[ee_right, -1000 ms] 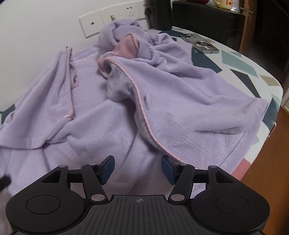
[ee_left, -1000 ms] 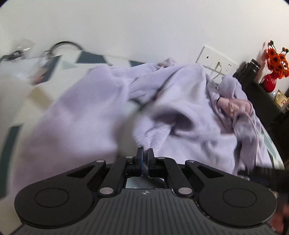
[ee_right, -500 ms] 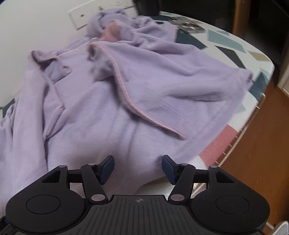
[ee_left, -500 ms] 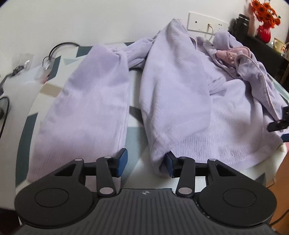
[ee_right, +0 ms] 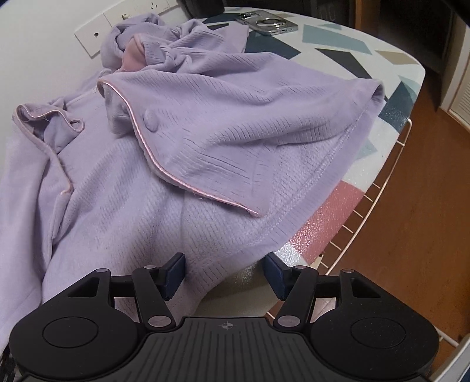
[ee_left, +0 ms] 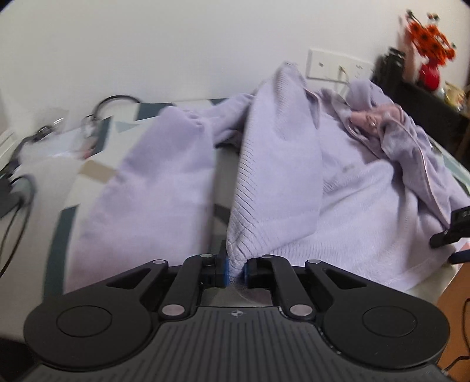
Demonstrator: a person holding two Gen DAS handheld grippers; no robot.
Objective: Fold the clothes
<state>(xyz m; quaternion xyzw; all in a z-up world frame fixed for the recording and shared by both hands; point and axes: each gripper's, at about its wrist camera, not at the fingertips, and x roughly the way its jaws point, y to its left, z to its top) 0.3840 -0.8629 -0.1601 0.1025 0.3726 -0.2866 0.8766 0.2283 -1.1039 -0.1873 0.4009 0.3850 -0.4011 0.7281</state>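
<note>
A round table (ee_right: 390,55) with a white top printed in teal, grey, beige and pink angular shapes carries a lilac fleece garment (ee_right: 205,123) that spreads over most of it, from the wall side to the near edge, where its hem hangs slightly over. Pink piping (ee_right: 164,173) runs along the open front, and the collar end is bunched at the far edge under a white wall socket plate (ee_left: 337,66).

The left gripper (ee_left: 236,271) has just closed its jaws on a ribbed sleeve cuff (ee_left: 238,252) at the near edge of the table; the pads press on the fabric and the sleeve rises from them in a taut fold. The right gripper (ee_right: 224,271) hovers over the hem at the near right edge with its jaws apart (fabric lies between the pads, not pinched).

A phone (ee_right: 268,23) lies at the far right edge. Cables (ee_left: 17,188) and small blurred items sit at the table's left edge. A white wire rack (ee_right: 379,205) runs under the right rim, above a wooden floor (ee_right: 411,235). The wall is plain white; a dark cabinet (ee_left: 426,108) beside it bears a red vase (ee_left: 429,73) of orange flowers.
</note>
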